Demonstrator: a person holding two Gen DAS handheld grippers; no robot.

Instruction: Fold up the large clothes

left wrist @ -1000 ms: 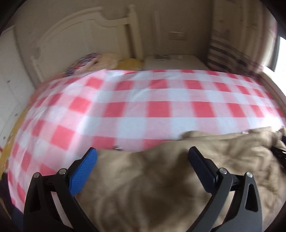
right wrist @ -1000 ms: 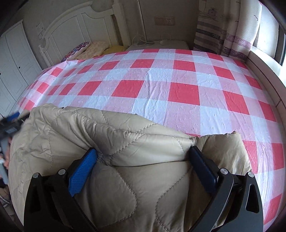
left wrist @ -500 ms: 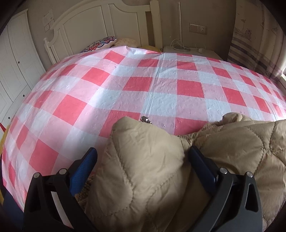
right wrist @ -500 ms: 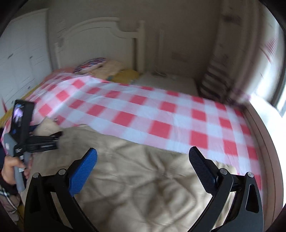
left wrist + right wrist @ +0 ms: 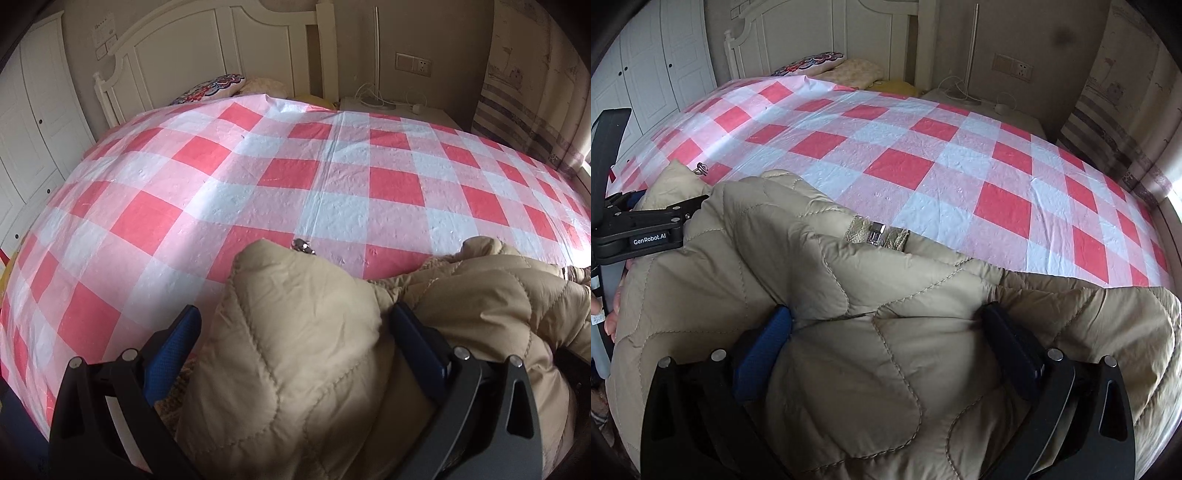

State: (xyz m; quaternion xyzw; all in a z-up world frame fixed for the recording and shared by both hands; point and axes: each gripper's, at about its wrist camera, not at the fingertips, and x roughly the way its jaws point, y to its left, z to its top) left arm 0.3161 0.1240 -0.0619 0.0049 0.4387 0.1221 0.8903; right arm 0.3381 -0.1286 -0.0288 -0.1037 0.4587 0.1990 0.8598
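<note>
Red-and-white checked bed cover (image 5: 295,177), white headboard (image 5: 221,44) – patterned pillow (image 5: 210,88) at its foot, white wardrobe doors (image 5: 33,122), wall socket (image 5: 413,63), striped curtain (image 5: 524,110)

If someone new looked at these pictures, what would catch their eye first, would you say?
The red-and-white checked bedspread fills most of both views. At its near edge lies a bulky beige quilted coat, bunched between the wide-open fingers of the right gripper and the left gripper. A small metal buckle glints on the coat's far edge.
</note>
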